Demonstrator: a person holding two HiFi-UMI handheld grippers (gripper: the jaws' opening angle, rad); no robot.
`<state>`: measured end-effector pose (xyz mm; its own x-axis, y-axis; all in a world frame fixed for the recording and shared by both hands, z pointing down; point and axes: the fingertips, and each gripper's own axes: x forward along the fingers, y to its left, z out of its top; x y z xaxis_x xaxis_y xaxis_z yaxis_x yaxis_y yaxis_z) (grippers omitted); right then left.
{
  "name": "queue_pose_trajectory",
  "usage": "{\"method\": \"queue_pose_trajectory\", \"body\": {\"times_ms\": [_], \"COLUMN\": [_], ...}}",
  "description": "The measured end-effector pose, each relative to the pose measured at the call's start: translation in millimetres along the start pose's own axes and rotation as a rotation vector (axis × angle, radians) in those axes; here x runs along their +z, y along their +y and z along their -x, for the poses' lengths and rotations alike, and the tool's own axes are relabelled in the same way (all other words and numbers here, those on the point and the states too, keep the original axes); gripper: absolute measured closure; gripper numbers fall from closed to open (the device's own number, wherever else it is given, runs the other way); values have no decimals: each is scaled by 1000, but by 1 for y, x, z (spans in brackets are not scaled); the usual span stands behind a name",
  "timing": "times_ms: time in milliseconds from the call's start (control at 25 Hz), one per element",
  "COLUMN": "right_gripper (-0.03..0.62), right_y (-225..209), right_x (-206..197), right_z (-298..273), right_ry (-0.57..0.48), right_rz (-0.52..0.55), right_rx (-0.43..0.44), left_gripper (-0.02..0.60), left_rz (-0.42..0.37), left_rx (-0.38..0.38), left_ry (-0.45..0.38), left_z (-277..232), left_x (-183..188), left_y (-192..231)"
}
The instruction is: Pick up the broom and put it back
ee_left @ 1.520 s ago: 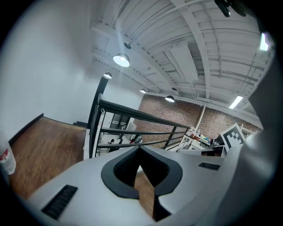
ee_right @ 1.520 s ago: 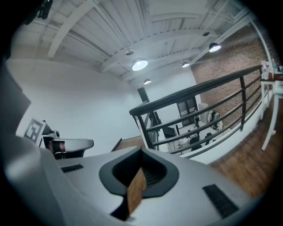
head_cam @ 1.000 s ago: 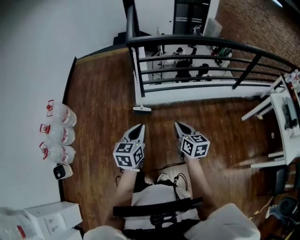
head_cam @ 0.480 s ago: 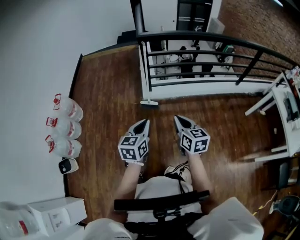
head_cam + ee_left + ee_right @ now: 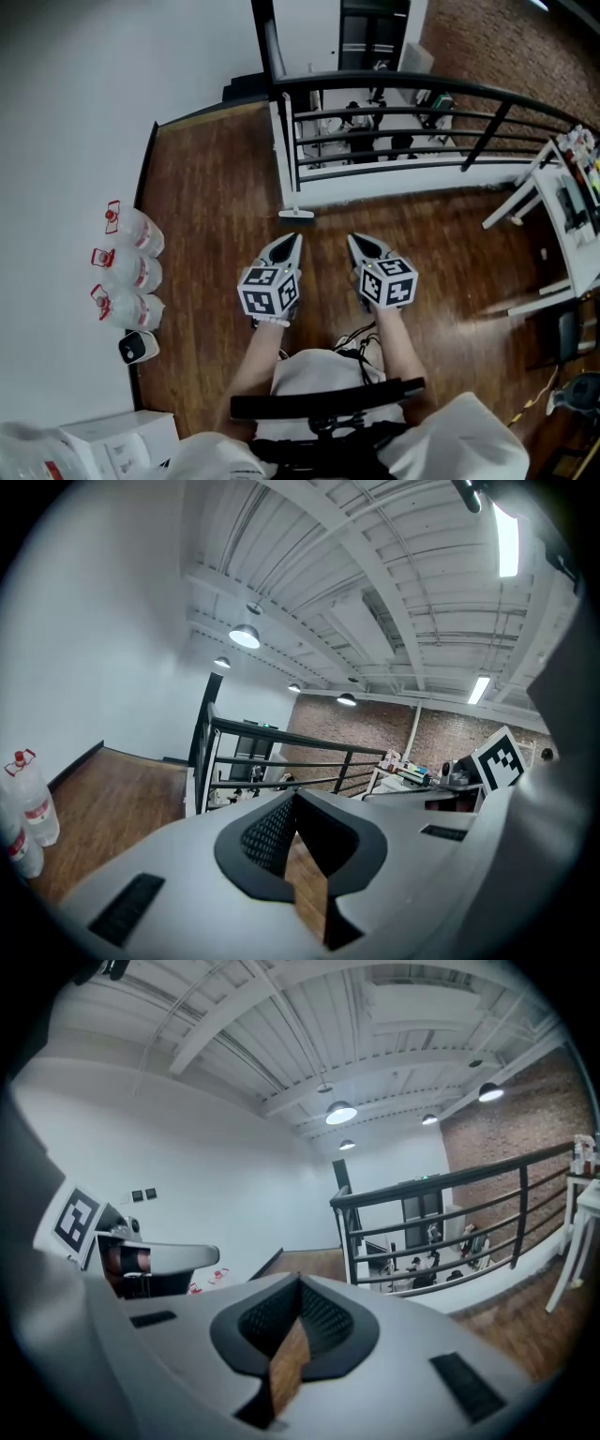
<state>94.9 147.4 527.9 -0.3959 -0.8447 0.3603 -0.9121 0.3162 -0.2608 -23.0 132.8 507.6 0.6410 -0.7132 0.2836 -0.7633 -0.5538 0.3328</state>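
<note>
- Plainly, in the head view: left gripper (image 5: pixel 294 239) and right gripper (image 5: pixel 355 241) held out side by side over the wooden floor (image 5: pixel 206 187), both clenched and empty. Just ahead of the left tips, but apart from them, what looks like the broom (image 5: pixel 296 215). Pale head flat on the boards at the foot of the railing (image 5: pixel 403 89) post, handle seemingly running up along that post, though hard to trace. Well off to the left by the wall, three water bottles (image 5: pixel 131 267).
- In the left gripper view: jaws closed tip to tip, nothing between them but a strip of floor showing through. Railing ahead, bottles low at the left edge. No broom in sight, probably hidden under the gripper's own body.
- In the right gripper view: pads together, nothing held. Railing to the right, the other gripper to the left. Again no broom.
- As for what could go wrong: reaching in with jaws shut would likely only shove the head or knock the handle off the post and send it clattering down. With the handle so close to the post, easy to pinch the post too or get a glancing hold. Gripped too low, likely to tip over.
</note>
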Motion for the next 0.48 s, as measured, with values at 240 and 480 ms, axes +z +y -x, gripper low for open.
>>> {"method": "queue_pose_trajectory", "body": {"times_ms": [240,480], "right_gripper": [586,586], "right_y": [3,10], "right_x": [4,7], "right_z": [5,5], "right_ry": [-14,-17], "right_rz": [-13,-1], "right_rx": [-16,-24], "left_gripper": [588,588], "left_rz": [-11,-16], "left_rx": [-26,-31], "left_ry": [-4,-11], "left_z": [3,7], "left_x": [7,12], "left_y": [-3,0]}}
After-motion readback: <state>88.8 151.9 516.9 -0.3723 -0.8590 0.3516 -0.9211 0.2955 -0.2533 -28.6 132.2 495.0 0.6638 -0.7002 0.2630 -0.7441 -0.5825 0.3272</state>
